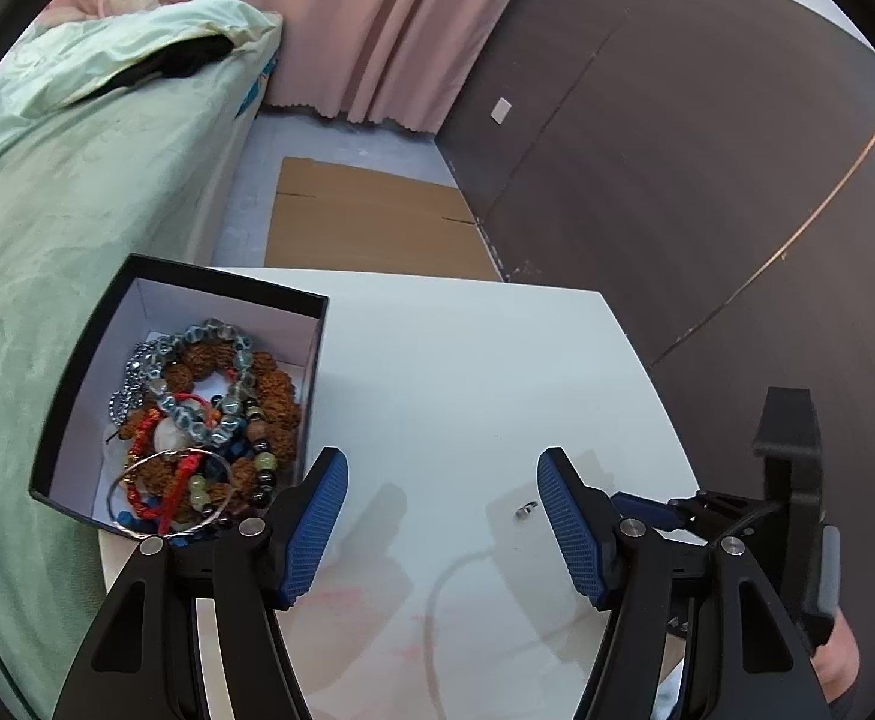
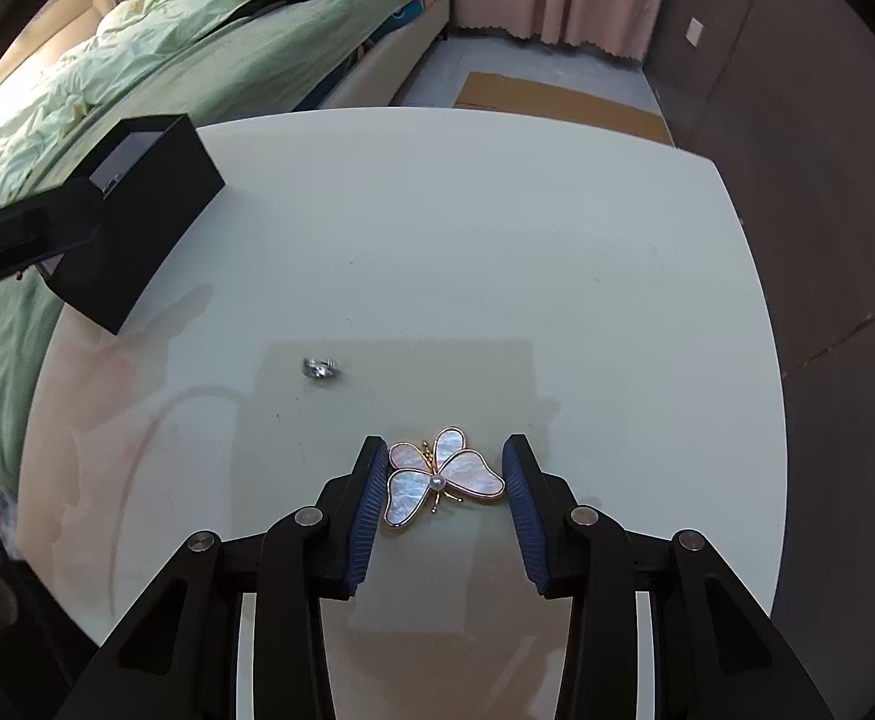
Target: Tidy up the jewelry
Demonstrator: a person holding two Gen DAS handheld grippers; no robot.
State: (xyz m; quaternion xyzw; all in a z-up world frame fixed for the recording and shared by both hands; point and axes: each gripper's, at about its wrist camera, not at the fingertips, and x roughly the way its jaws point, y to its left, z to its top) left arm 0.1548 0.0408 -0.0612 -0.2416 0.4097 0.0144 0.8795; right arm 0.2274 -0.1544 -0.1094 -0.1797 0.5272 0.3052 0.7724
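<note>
A black box with a white inside stands on the left of the white table; it holds several bead bracelets and a thin metal bangle. My left gripper is open and empty, to the right of the box, above the table. A small silver ring lies on the table between its fingers; it also shows in the right wrist view. My right gripper is open, its fingers on either side of a mother-of-pearl butterfly brooch that lies flat on the table. The box also shows in the right wrist view.
A bed with a green quilt runs along the left of the table. Flat cardboard lies on the floor beyond the table. A dark wall stands to the right, pink curtains at the back.
</note>
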